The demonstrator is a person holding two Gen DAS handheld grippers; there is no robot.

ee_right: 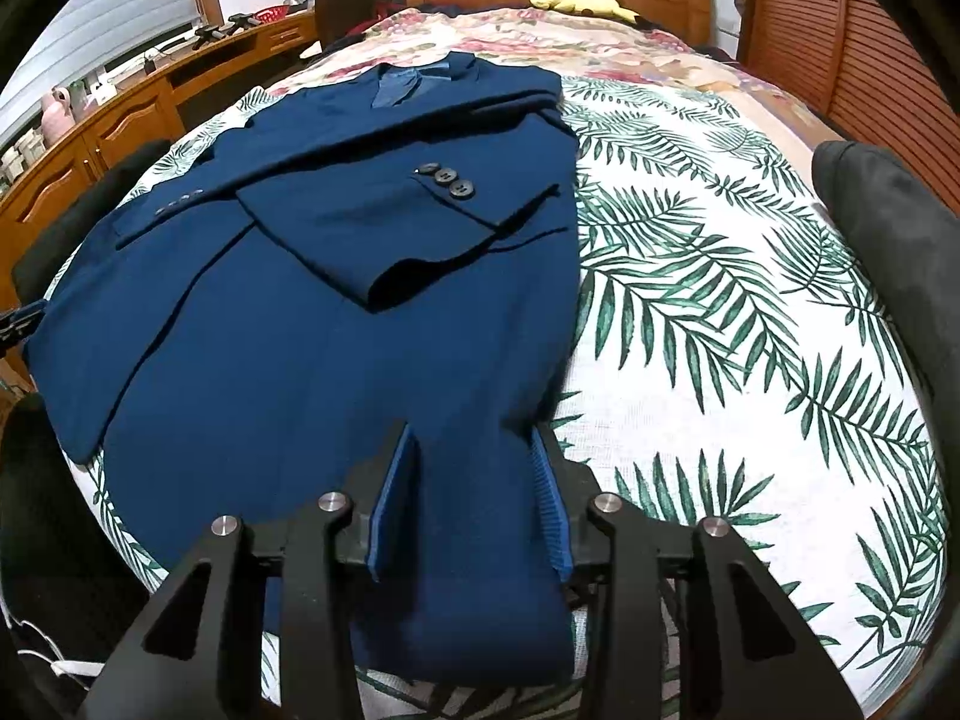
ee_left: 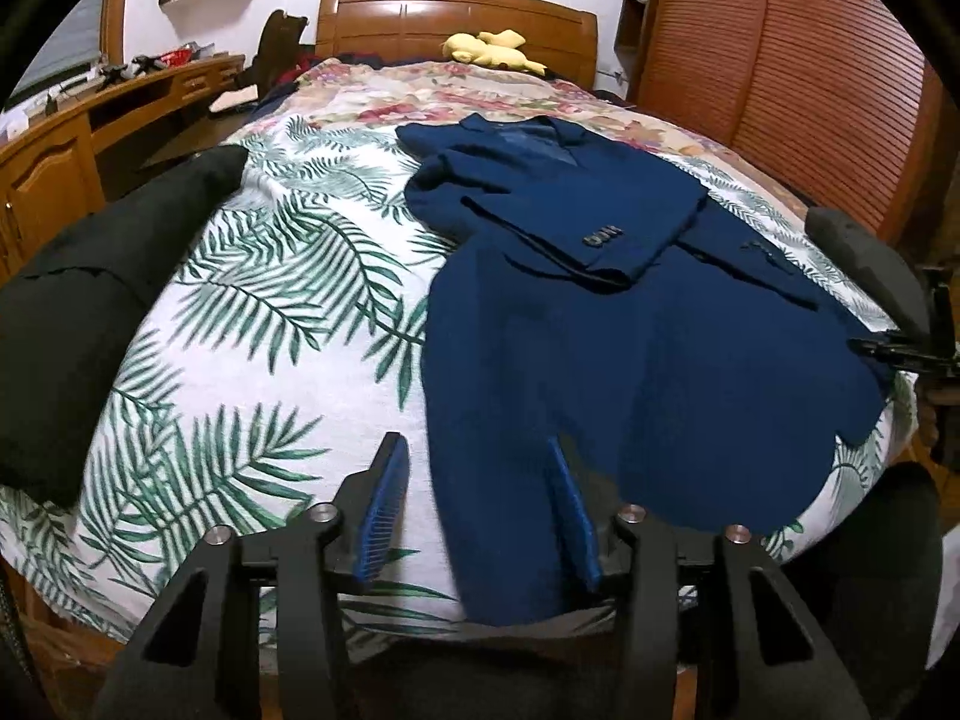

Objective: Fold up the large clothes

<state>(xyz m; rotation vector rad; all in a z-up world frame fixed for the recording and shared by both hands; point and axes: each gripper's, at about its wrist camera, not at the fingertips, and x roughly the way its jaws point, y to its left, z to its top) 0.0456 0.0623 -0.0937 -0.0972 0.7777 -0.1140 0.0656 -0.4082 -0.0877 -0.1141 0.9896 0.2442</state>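
Note:
A navy blue suit jacket (ee_left: 600, 312) lies flat on the bed, collar toward the headboard, both sleeves folded across its front. It also shows in the right wrist view (ee_right: 312, 324). My left gripper (ee_left: 480, 480) is open at the jacket's near hem; its left corner lies between the blue-padded fingers (ee_left: 384, 510). My right gripper (ee_right: 474, 468) is open at the hem's right corner, cloth lying between its fingers (ee_right: 549, 498). The right gripper also shows at the far right of the left wrist view (ee_left: 900, 348).
The bed has a white palm-leaf sheet (ee_left: 270, 324) and a floral cover (ee_left: 432, 102) near the wooden headboard (ee_left: 456, 18). A yellow plush toy (ee_left: 486, 48) lies by the headboard. A wooden desk (ee_left: 90, 120) runs along the left. A slatted wardrobe (ee_left: 810, 60) stands right.

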